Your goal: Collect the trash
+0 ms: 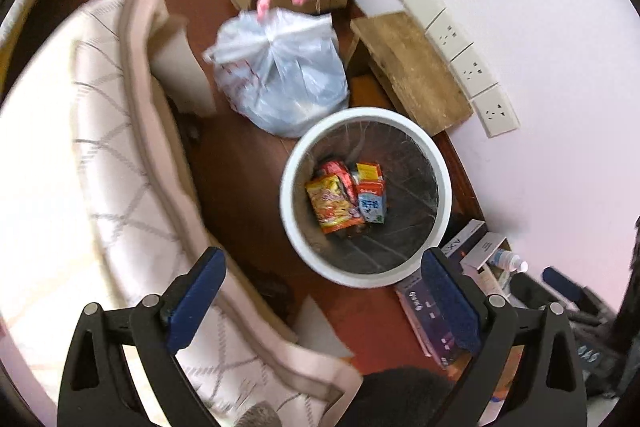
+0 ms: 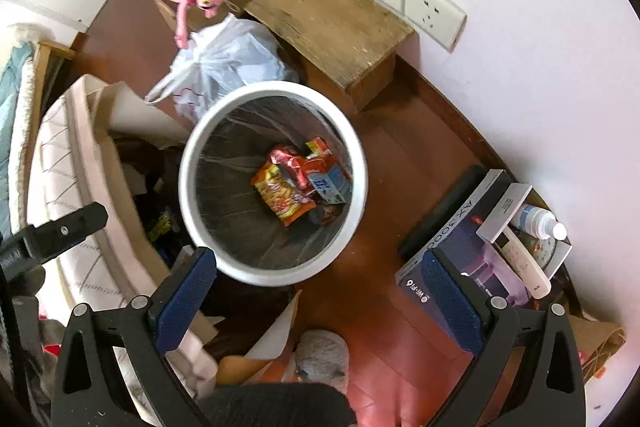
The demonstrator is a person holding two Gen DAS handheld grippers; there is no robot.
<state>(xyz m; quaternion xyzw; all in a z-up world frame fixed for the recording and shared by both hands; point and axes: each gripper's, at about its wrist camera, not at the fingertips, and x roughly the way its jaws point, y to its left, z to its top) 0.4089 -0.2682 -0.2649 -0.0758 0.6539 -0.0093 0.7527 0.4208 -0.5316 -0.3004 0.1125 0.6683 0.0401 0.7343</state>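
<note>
As both tools gape — left tool (image 1: 320,291), right tool (image 2: 320,287); bin (image 2: 192,195) beneath, packets (image 2: 286,197) inside

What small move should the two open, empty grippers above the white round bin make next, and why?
Probably gather the clear liner at the white round bin's rim. The left gripper and right gripper hold nothing, and the orange snack packet and blue-white carton lie inside.

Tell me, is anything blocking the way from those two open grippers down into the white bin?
Nothing visible does. Both the left hand-held gripper and right hand-held gripper hang open above the white bin, whose mouth is uncovered.
</note>
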